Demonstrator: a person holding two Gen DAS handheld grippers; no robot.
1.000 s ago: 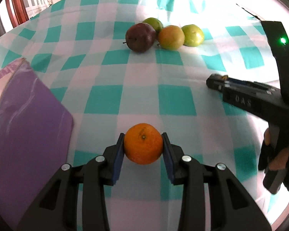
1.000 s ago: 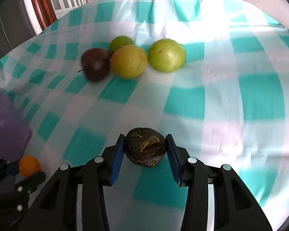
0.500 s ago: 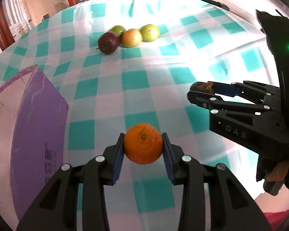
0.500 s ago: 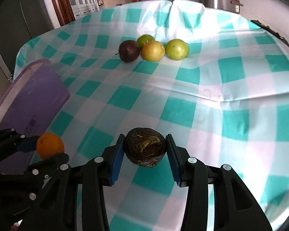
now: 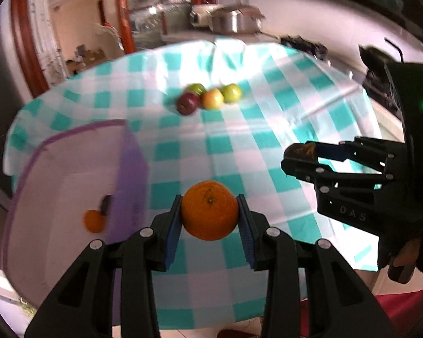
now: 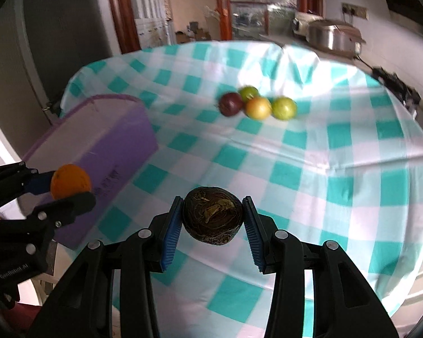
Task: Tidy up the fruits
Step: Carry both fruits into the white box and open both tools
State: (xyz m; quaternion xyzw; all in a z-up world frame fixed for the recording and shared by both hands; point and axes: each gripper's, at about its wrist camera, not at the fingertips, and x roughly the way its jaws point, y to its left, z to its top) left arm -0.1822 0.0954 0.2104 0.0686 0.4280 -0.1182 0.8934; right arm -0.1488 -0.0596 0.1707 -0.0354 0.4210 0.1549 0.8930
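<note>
My left gripper [image 5: 210, 219] is shut on an orange [image 5: 210, 214] and holds it high above the table's near edge, just right of the open purple box [image 5: 127, 169]. Another orange [image 5: 93, 221] lies inside that box. My right gripper [image 6: 213, 222] is shut on a dark brown wrinkled fruit [image 6: 213, 215], also raised above the table. Each gripper shows in the other's view: the right [image 5: 304, 155], the left [image 6: 67, 188]. A dark red fruit [image 5: 187, 102], a yellow-orange one [image 5: 213, 98] and two green ones [image 5: 231, 93] sit grouped at the table's far side.
The table carries a teal and white checked cloth [image 5: 239, 146]. The purple box [image 6: 104, 140] stands at the table's left edge. A steel pot [image 6: 332, 38] sits on a counter beyond the table, with doors and a wall behind.
Both grippers have risen and pulled back from the table with their fruits still held. The far fruits now look smaller, and the box's inside with an orange has come into view.
</note>
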